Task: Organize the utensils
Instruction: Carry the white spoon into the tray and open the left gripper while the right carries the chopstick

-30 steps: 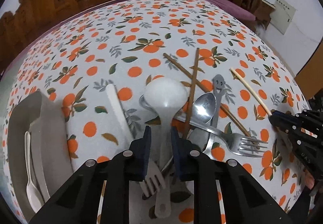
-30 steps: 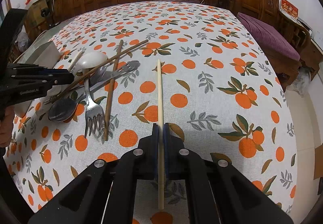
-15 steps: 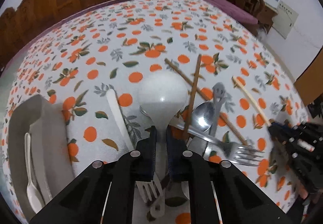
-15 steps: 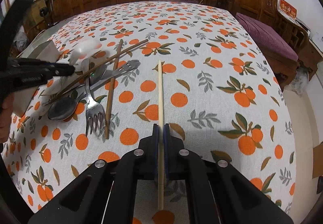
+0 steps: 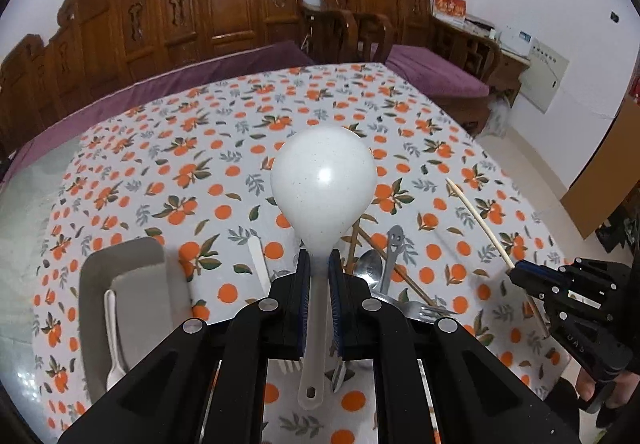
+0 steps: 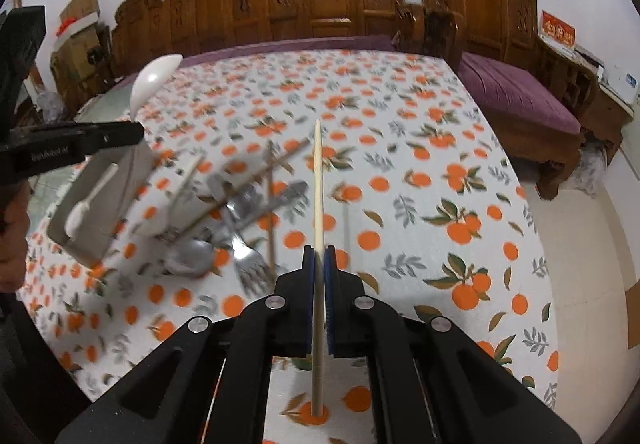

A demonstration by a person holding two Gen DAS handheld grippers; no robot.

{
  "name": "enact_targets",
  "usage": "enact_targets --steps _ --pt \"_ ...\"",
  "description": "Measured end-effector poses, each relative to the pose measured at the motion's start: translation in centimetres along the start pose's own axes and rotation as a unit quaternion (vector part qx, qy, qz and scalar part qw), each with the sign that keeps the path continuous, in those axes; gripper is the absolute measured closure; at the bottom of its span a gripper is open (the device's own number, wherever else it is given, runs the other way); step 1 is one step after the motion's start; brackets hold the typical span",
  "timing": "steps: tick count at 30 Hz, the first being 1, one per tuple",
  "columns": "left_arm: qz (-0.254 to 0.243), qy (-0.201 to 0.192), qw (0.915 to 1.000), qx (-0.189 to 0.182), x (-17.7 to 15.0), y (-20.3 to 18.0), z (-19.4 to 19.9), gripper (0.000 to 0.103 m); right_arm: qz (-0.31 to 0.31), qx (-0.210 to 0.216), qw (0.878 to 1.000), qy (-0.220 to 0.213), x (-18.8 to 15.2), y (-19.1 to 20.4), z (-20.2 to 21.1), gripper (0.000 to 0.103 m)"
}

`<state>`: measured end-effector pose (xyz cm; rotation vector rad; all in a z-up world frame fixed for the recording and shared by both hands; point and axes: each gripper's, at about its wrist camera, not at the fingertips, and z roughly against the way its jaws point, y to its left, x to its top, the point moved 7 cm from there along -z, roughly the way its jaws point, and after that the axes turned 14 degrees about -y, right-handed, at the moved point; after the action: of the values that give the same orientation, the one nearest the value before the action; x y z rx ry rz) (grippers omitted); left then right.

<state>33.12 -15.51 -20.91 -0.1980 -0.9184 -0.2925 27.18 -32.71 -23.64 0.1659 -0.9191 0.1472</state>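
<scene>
My left gripper (image 5: 319, 264) is shut on the handle of a large white ladle (image 5: 324, 179) and holds it above the table; the ladle also shows in the right wrist view (image 6: 154, 79). My right gripper (image 6: 319, 254) is shut on a pale chopstick (image 6: 317, 179), lifted off the cloth; that chopstick also shows in the left wrist view (image 5: 476, 219). On the table lie metal forks (image 6: 246, 260), a metal spoon (image 6: 190, 258), brown chopsticks (image 6: 248, 183) and a white plastic utensil (image 5: 258, 264). A grey tray (image 5: 92, 284) holds a small white spoon (image 5: 113, 336).
The table has an orange-print cloth (image 6: 420, 203). Carved wooden benches with purple cushions (image 6: 516, 91) stand behind and to the right. The grey tray (image 6: 94, 240) sits near the table's left edge. A cardboard box (image 5: 600, 179) stands on the floor at right.
Both grippers have risen from the table. The left lifted the white ladle out of the utensil pile. The right lifted the pale chopstick off the cloth.
</scene>
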Motion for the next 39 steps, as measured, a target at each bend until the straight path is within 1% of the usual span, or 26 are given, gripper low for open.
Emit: enact_targets --steps 8,16,20,26,33,39 --pt "0.003 -0.018 0.9998 0.008 0.3 1.9 3.9 0.095 0.013 0.024 0.999 -0.021 2.2 4.1 1.5 0.097" --pt "0.020 -0.026 0.9990 0.030 -0.5 6.2 6.5 0.095 0.026 0.050 0.998 -0.029 3.1 8.5 1.3 0.097" --pt "0.025 -0.021 0.9985 0.043 -1.4 8.4 6.6 0.095 0.033 0.064 0.997 -0.028 3.4 10.9 0.8 0.097" --pt "0.046 -0.014 0.9971 0.060 -2.6 12.0 6.4 0.095 0.046 0.080 0.995 -0.026 3.8 13.7 0.3 0.097" --pt "0.082 0.011 0.9941 0.071 -4.7 15.7 4.4 0.095 0.054 0.099 0.993 -0.028 4.1 16.2 0.1 0.097" --pt "0.092 0.033 0.9918 0.082 -6.9 17.4 2.9 0.095 0.059 0.109 0.992 -0.029 4.6 17.6 -0.1 0.097"
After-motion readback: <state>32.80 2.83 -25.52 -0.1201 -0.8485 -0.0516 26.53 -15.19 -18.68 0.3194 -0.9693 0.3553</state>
